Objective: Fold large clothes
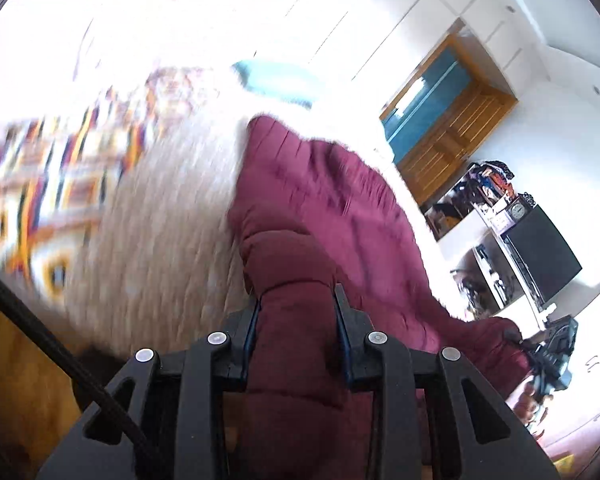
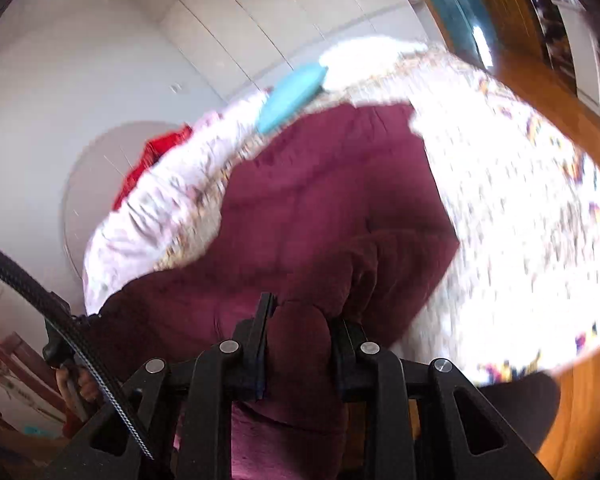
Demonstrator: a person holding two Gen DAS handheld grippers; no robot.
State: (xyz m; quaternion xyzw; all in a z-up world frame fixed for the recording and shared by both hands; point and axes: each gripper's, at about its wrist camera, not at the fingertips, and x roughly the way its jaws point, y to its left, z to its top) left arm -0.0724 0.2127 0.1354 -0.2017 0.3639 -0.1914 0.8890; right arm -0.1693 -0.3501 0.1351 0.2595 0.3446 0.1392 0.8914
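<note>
Maroon garment [image 1: 323,200] bunched between both tongs, left tongs [image 1: 298,300] clamping it, right tongs [image 2: 300,312] likewise

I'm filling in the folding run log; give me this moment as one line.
left gripper: shut on maroon garment | right gripper: shut on same garment | garment: partly on bed | fold: not yet done

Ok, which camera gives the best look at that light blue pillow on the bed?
The right wrist view: the light blue pillow appears fairly sharp and whole, beyond the maroon puffer jacket. In the left wrist view the pillow is washed out by glare and blurred.
</note>
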